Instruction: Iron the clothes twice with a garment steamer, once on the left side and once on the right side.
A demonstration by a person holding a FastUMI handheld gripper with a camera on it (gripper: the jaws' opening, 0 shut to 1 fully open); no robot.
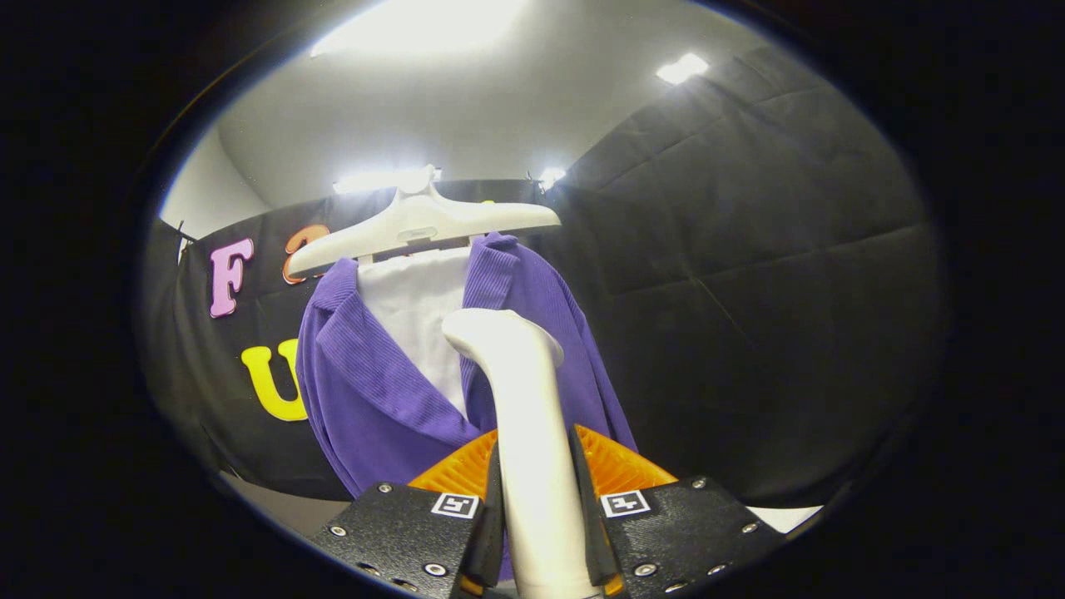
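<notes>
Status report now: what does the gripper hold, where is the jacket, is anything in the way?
Gripper shut on white steamer. Steamer head up near the purple jacket, which hangs on a white hanger. Nothing between steamer and jacket.

Far beyond my claw I see a white ceiling [466, 108] with bright lamps [681, 68]. A black quilted wall [749, 274] stands ahead and beside.

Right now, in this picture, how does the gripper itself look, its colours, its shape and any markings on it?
The gripper has two black, speckled, blocky finger mounts fastened with small silver screws. Each mount carries a small square black-and-white marker tag near its inner edge. Ahead of the mounts, the fingers are bright orange with fine ribs and thin black inner pads.
</notes>
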